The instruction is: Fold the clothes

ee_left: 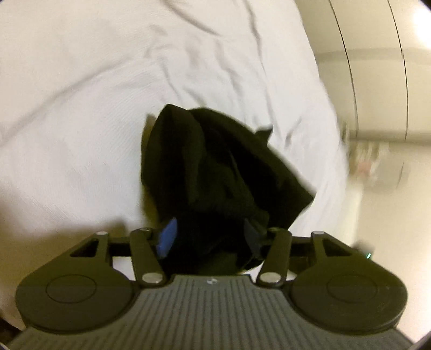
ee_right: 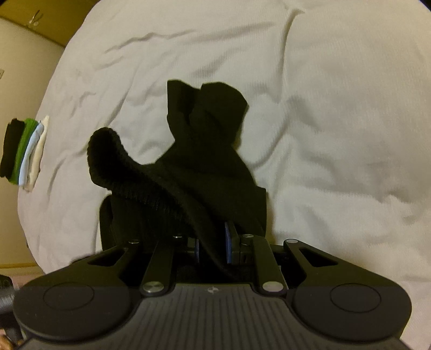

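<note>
Black garment (ee_right: 204, 161) pinched in right tongs (ee_right: 212, 247), over white bedding (ee_right: 336, 107).

Warm, yellowish room light, fairly dim, gives both views a soft cast. The white sheet (ee_left: 107, 107) is the brightest surface, its creases marked by shallow grey shadows. The black garment (ee_left: 215, 167) swallows the light; its folds barely show, only ribbing on the curled edge (ee_right: 121, 158) in the right view. It throws a soft shadow on the sheet beside it. In the left view the right edge smears with motion blur, and a pale glare sits in the top right corner (ee_left: 423, 18). Both views bulge like a fisheye, with dark corners. The stack of clothes (ee_right: 24, 153) at the far left looks soft and squeezed.
</note>
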